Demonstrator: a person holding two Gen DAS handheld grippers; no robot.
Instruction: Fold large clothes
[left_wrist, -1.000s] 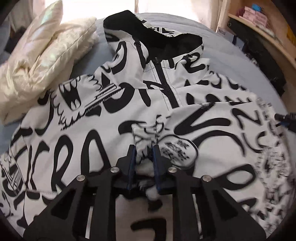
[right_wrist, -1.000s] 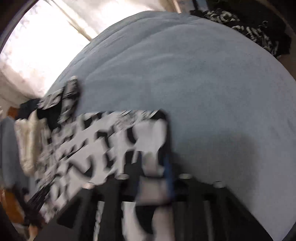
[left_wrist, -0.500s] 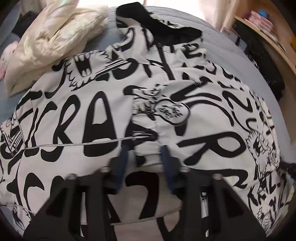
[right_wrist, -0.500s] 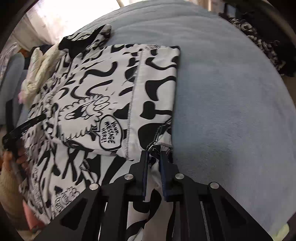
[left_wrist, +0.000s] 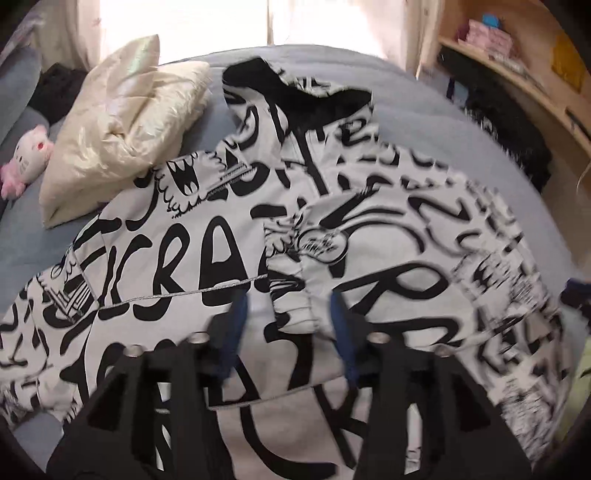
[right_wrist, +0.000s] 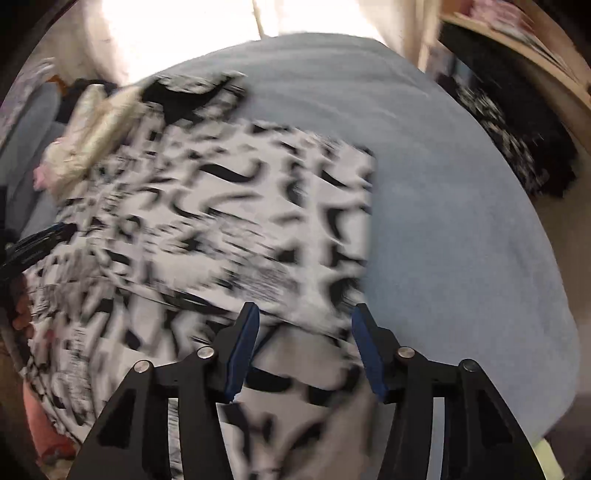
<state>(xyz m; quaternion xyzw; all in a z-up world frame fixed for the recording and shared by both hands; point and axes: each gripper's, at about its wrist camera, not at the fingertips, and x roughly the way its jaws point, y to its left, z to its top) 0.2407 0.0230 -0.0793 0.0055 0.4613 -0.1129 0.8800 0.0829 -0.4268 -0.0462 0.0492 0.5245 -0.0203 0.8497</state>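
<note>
Most of the bed (right_wrist: 461, 221) is covered by the black-and-white hooded jacket (left_wrist: 229, 236). To the right of the jacket a broad band of bare blue cover is left open up to the bed's edge, where dark clothes (right_wrist: 517, 147) are piled below a wooden shelf (left_wrist: 517, 74). To the jacket's upper left, passage is blocked by a cream pillow (left_wrist: 122, 125) touching it and a pink plush toy (left_wrist: 26, 158) beyond.

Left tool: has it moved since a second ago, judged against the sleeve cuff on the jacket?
Yes. The left tool has backed off the sleeve cuff, which it pinched before; its jaws are opening, the cuff lying loose between them.
</note>
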